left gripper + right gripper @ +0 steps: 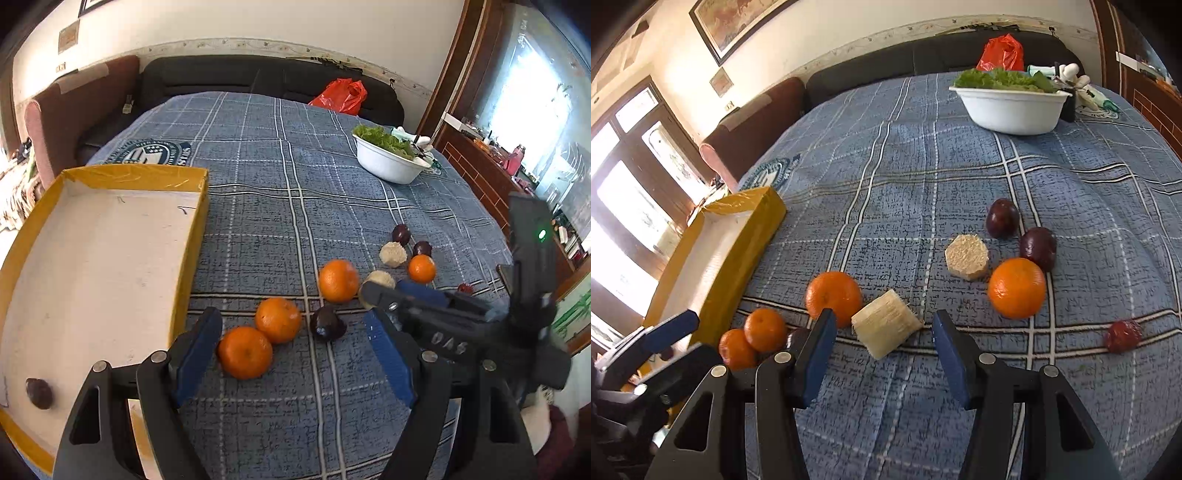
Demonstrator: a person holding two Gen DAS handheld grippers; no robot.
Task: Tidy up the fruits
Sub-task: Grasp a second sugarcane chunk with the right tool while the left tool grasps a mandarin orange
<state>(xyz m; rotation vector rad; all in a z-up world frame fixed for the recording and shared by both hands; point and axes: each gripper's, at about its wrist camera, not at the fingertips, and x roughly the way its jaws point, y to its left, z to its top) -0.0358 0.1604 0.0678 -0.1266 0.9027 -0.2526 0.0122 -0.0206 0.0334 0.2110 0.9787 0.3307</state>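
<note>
Left gripper (295,354): jaws wide apart, low over the plaid cloth (258,221), holding nothing.
Nearest orange (245,352): just inside the left finger, touching a second orange (277,320) at its 1 o'clock.
Right gripper (884,354): jaws apart, empty.
Sugarcane chunk (886,323): between the fingertips, long axis running 10 to 4 o'clock.
Yellow box (192,236): at 9 o'clock, one dark plum (38,393) inside.

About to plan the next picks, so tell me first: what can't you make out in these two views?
- Yellow tray: near corner hidden behind the left gripper and cut by the frame edge, left wrist view.
- Dark fruit: mostly hidden behind the right gripper finger, right wrist view.
- White bowl: items behind it too small to identify.
</note>
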